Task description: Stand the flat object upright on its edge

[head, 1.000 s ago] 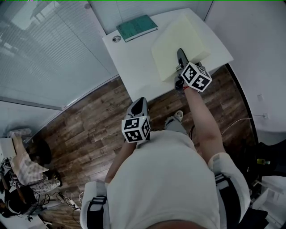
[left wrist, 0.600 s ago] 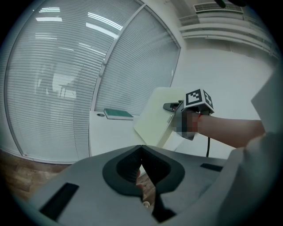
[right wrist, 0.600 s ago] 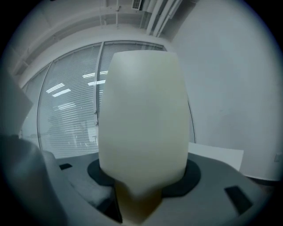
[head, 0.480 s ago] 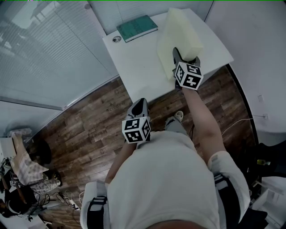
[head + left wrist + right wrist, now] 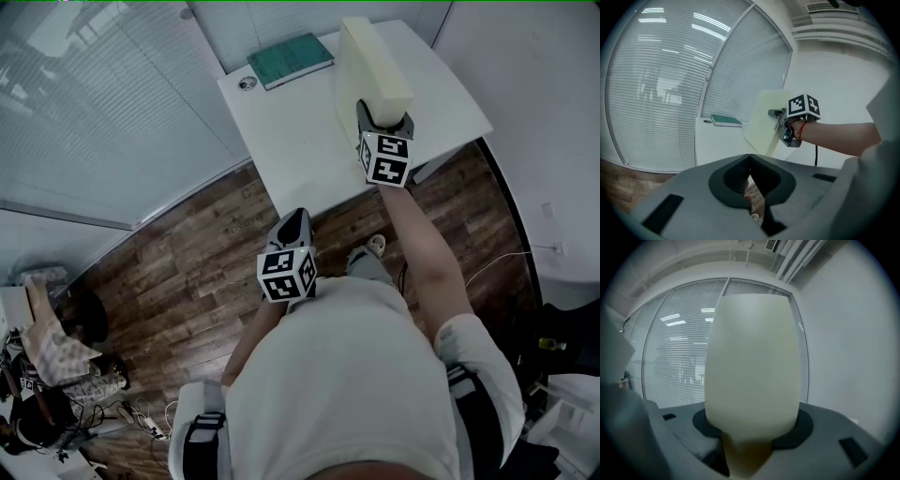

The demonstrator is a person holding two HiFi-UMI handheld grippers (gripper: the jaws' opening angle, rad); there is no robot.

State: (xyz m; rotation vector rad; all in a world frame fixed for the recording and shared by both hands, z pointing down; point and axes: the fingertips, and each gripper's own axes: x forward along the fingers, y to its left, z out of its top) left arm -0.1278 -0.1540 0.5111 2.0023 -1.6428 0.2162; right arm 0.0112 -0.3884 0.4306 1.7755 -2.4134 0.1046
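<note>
On the white table's (image 5: 291, 141) right half, the pale foam slab (image 5: 370, 61) is raised nearly upright, one narrow edge facing up. From the left gripper view it leans slightly, and whether its lower edge touches the tabletop cannot be told. The right gripper (image 5: 378, 114) clamps the slab's near end, the foam filling the space between its jaws. The right forearm (image 5: 422, 253) reaches straight out, and the marker cube (image 5: 384, 157) shows black-and-white squares. The left gripper (image 5: 294, 221) hangs back over the wooden floor (image 5: 187, 272), jaws closed together and empty. A green book (image 5: 291, 58) and a small round object (image 5: 247, 82) lie at the table's far side.
</note>
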